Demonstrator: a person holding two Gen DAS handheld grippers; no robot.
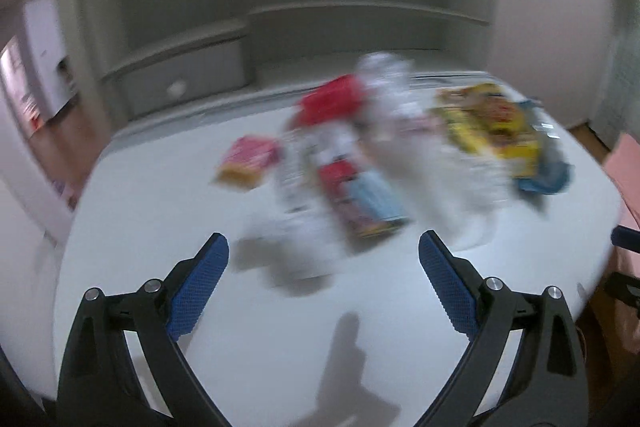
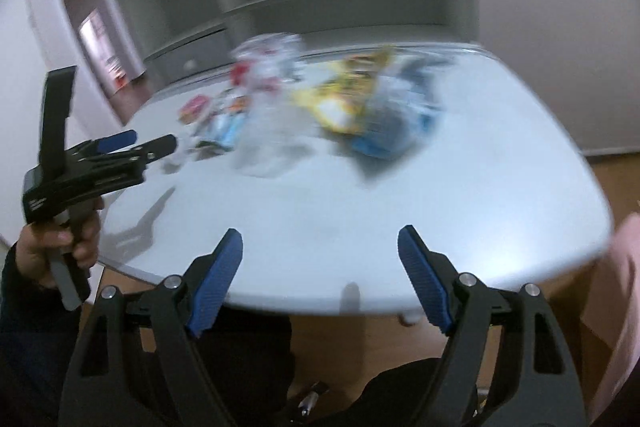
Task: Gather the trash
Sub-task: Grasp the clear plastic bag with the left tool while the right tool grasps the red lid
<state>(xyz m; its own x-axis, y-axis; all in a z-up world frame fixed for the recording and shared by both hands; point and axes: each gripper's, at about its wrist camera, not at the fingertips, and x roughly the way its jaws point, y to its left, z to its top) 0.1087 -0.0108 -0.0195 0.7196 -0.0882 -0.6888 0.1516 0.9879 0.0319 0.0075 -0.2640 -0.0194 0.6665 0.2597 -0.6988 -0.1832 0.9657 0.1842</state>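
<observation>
A blurred pile of trash lies on the round white table [image 1: 168,235]: a red wrapper [image 1: 332,99], a small pink and orange packet [image 1: 248,163], a colourful packet [image 1: 360,199], clear plastic [image 1: 390,87], a yellow packet [image 1: 492,123] and a blue wrapper [image 1: 544,175]. My left gripper [image 1: 323,239] hangs open and empty above the table's near part, short of the pile. In the right wrist view my right gripper [image 2: 320,231] is open and empty over the table's near edge [image 2: 360,303]. The yellow packet [image 2: 348,95] and blue wrapper [image 2: 384,137] lie beyond it. A hand holds my left gripper [image 2: 154,140] at the left.
A grey shelf unit [image 1: 304,27] with a drawer stands behind the table. Wooden floor [image 2: 616,175] shows to the right, a doorway [image 1: 24,83] at the far left. Something pink [image 2: 624,307] stands by the table's right edge. The person's dark clothing [image 2: 240,367] is below the near edge.
</observation>
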